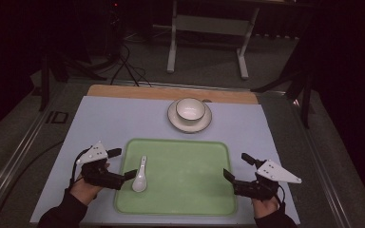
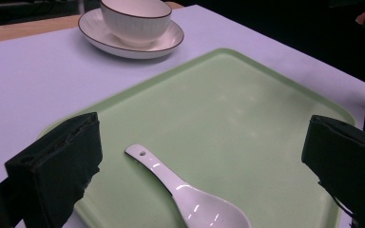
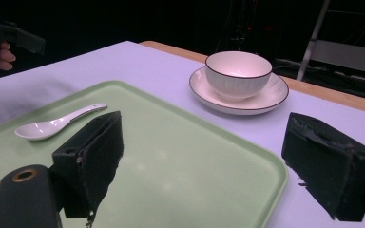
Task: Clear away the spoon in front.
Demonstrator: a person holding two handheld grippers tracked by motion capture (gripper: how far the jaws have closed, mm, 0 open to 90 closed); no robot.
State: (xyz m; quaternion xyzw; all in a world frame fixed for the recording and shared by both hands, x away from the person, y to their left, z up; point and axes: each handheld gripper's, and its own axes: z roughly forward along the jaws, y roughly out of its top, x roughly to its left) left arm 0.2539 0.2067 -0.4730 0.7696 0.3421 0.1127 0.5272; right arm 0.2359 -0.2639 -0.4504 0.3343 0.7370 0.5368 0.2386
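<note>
Nearest the camera in the high view, two forearms in dark sleeves come in from the bottom edge, each hand holding a gripper. On the person's left, the left gripper (image 1: 121,163) sits at the left rim of the tray, its jaws spread wide apart and holding nothing; one jaw reaches over the tray edge just beside the spoon, the other lies over the pale cloth. On the other side, the right gripper (image 1: 235,167) rests at the tray's right edge, jaws likewise well apart and empty, one over the tray and one over the cloth.

Between them lies a light green tray (image 1: 190,166) with rounded corners, set on a pale lilac cloth (image 1: 109,121) that covers most of the table. On the left part of the tray lies a white spoon (image 1: 140,176), bowl end toward the person and handle pointing away; the left gripper view shows a small hole near the handle's tip.

Farther back, beyond the tray and apart from it, a white bowl (image 1: 190,109) with a dark rim stands upright on a white saucer (image 1: 176,120) on the cloth. Behind the cloth a strip of bare wooden tabletop (image 1: 138,91) shows, and past that a dim floor with cables and a pale metal stand (image 1: 208,35).
</note>
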